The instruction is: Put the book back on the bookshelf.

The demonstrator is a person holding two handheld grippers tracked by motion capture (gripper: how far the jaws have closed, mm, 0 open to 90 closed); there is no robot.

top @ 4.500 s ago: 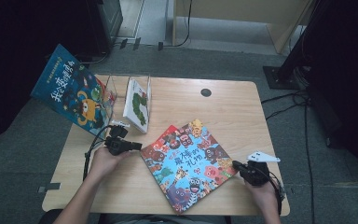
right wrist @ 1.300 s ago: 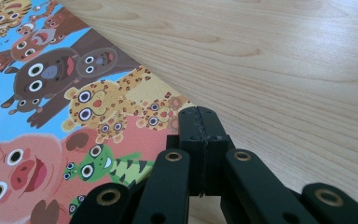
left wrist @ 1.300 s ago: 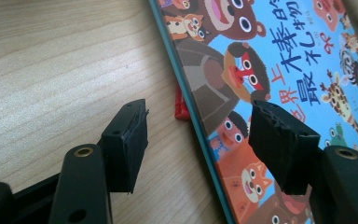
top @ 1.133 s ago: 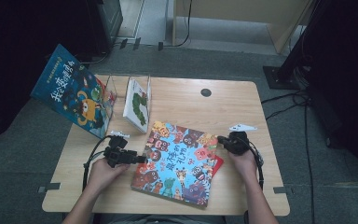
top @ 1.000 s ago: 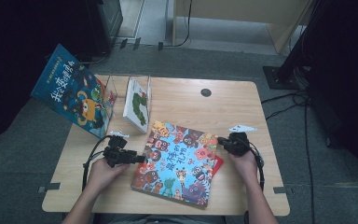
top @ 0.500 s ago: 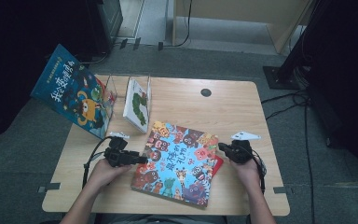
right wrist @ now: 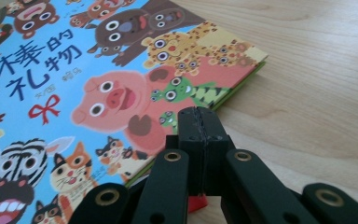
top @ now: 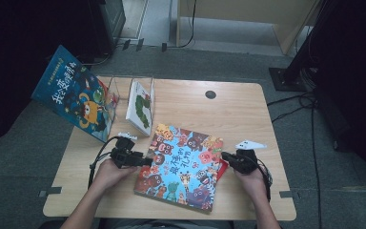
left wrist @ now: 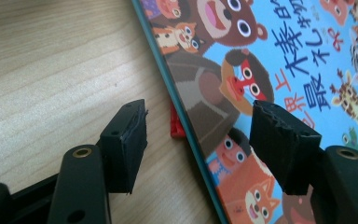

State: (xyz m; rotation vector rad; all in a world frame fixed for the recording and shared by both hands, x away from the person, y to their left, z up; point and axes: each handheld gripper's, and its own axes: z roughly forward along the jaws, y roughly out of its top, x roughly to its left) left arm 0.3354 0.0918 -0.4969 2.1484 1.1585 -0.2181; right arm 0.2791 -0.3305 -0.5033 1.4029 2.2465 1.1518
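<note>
Jaws of my left gripper (left wrist: 200,144) stand wide astride the picture book's (top: 183,164) nine-o'clock edge mid-table, my right gripper (right wrist: 199,122) pinched shut at three o'clock, so closing carelessly could shove the book askew.

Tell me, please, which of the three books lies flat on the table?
The animal-face picture book between the two grippers lies flat. The caterpillar book stands in the clear rack; the dark blue book leans at the table's left edge.
</note>
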